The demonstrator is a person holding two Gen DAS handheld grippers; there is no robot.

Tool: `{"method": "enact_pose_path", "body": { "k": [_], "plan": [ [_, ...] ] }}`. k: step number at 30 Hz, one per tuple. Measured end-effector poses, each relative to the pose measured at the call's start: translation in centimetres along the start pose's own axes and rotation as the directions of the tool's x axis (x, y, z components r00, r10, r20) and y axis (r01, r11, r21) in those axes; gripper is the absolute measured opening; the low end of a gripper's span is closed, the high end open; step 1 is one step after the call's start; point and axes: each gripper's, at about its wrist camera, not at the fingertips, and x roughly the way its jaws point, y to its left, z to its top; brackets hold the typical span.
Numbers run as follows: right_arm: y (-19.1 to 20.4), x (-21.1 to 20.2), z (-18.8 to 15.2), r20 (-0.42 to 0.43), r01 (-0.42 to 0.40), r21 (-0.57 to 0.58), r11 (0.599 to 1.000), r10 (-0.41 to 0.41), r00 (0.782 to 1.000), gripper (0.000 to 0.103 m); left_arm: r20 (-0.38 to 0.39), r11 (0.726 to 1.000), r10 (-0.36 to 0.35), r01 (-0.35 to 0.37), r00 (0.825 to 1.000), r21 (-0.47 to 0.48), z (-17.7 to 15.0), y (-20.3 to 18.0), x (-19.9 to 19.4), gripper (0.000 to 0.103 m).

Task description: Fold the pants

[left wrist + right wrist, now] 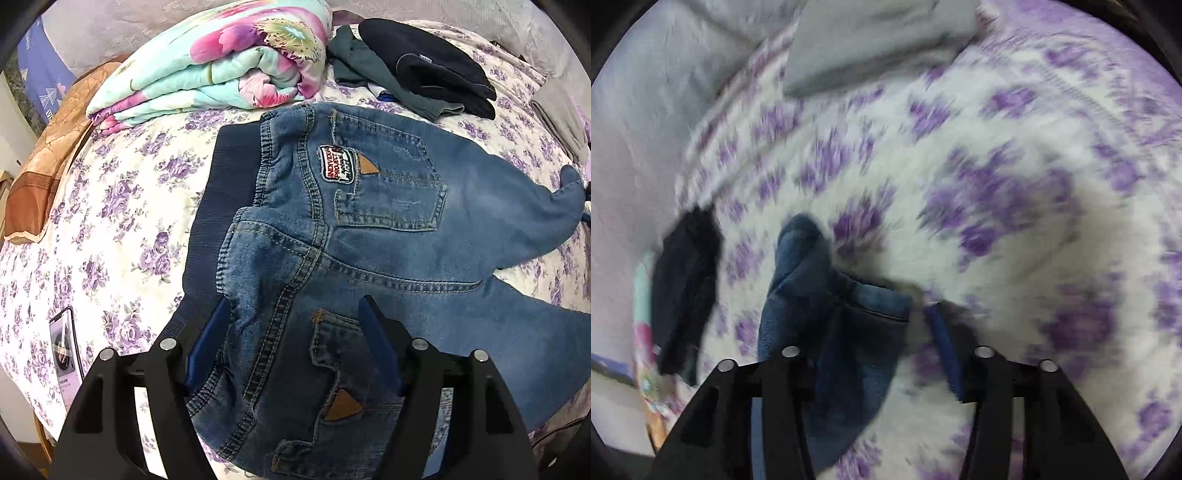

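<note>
— Jeans (369,229), where are they?
— Spread seat-up on the flowered bedsheet (122,206), dark ribbed waistband (218,192) to the left, legs running off to the right. A patch (338,164) and a tan leather triangle (367,166) sit on the upper back pocket.

— And the left gripper (295,314)?
— Jaws spread wide over the seat, one blue finger (212,332) at the waistband edge, the other on the denim above the lower pocket (332,387). It grips nothing.

— The right gripper (882,310)?
— That view is badly smeared. Its fingers stand apart, and a bunched end of the jeans (812,280) lies against the left one, with the right finger (945,347) clear of the cloth. Whether the cloth is pinched, I cannot tell.

— What else is on the bed?
— A folded floral quilt (221,62) beyond the waistband, a dark garment (432,66) and a green one (373,74) just beside it, touching each other. A grey cloth (561,114) at the far right edge, a brown cushion (48,158) at the left, and a phone (66,350) lying flat near the left gripper
</note>
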Motion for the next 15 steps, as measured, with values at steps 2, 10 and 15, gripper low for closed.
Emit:
{"method": "enact_pose_path", "body": {
  "k": [2, 10, 15],
  "plan": [
    [1.2, 0.3, 0.0, 0.020, 0.040, -0.039, 0.998, -0.039, 0.999, 0.030, 0.000, 1.000, 0.004, -0.004, 1.000, 0.009, 0.1, -0.3, 0.0, 0.069],
    [-1.7, -12.6, -1.3, 0.035, 0.019, 0.040, 0.999, -0.020, 0.999, 0.008, 0.016, 1.000, 0.000, 0.000, 1.000, -0.006, 0.8, -0.3, 0.3, 0.069],
    [-6.4, -10.9, -5.9, -0.130, 0.274, 0.025, 0.961, -0.268, 0.955, 0.051, 0.016, 1.000, -0.005, 0.005, 1.000, 0.009, 1.0, -0.7, 0.7, 0.070]
  ]
}}
